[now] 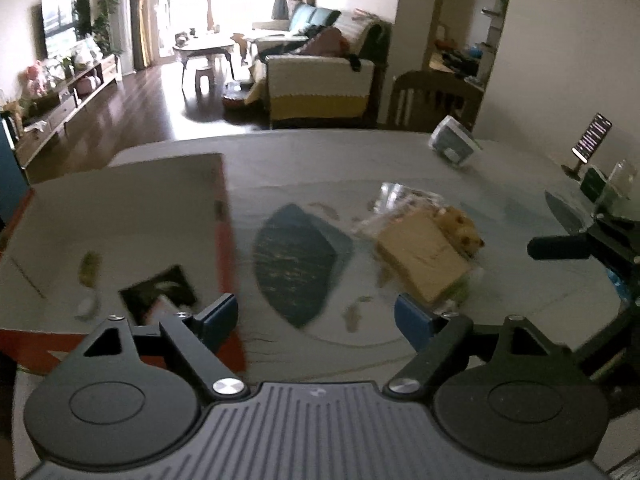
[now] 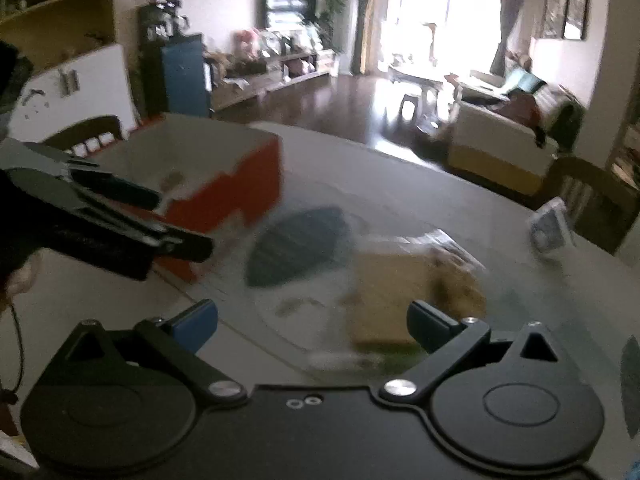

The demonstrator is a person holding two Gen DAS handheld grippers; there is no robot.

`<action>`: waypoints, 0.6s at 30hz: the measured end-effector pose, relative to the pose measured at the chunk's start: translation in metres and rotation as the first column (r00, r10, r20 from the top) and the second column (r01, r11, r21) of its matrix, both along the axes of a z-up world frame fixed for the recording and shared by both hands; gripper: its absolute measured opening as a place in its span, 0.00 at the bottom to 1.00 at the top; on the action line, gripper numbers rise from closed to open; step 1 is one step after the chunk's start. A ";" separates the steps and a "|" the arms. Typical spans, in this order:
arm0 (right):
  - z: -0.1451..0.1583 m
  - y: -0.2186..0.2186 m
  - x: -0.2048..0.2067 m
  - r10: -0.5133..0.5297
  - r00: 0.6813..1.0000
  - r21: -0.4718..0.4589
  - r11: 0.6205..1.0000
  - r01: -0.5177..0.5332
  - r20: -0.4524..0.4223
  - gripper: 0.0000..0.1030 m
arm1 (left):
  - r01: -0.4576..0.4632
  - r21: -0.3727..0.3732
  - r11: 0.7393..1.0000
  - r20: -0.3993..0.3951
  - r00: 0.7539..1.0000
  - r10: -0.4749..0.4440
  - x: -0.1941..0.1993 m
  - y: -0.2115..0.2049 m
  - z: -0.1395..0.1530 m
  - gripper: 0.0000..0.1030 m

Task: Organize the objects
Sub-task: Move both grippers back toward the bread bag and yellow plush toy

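A red cardboard box (image 1: 224,240) stands open on the table's left; inside lie a black packet (image 1: 160,292) and a small green-and-white item (image 1: 89,276). My left gripper (image 1: 316,318) is open beside the box's right wall, nothing between its fingers. A tan flat packet (image 1: 420,258) lies on clear wrappers with a brown lumpy snack (image 1: 464,228) behind it. In the right wrist view my right gripper (image 2: 312,324) is open just short of the tan packet (image 2: 388,296), and the red box (image 2: 236,196) stands to the left. The image is blurred.
The tablecloth shows a dark blue leaf print (image 1: 296,260). A white-and-grey pack (image 1: 452,140) lies far right, near a phone on a stand (image 1: 592,136) and a dark carton (image 1: 596,186). Wooden chairs (image 1: 432,96) sit at the far edge. The other gripper (image 2: 100,216) reaches in from the left.
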State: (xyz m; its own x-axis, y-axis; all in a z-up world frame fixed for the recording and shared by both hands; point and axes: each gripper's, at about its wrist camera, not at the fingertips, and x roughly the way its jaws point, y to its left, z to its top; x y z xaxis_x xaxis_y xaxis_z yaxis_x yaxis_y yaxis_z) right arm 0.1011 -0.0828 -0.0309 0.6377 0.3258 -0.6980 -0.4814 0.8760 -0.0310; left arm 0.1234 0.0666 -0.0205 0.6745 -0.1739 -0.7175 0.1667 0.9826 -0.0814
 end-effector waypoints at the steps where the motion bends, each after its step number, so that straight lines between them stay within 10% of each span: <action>1: -0.002 -0.007 0.002 -0.014 1.000 -0.007 1.000 0.014 -0.006 0.98 | 0.003 0.000 1.000 -0.006 1.000 -0.003 0.002 -0.006 -0.003 0.85; 18: -0.033 -0.107 0.086 -0.202 0.979 -0.086 0.976 0.201 -0.004 0.95 | -0.033 0.038 0.999 -0.037 0.999 0.035 0.062 -0.101 -0.033 1.00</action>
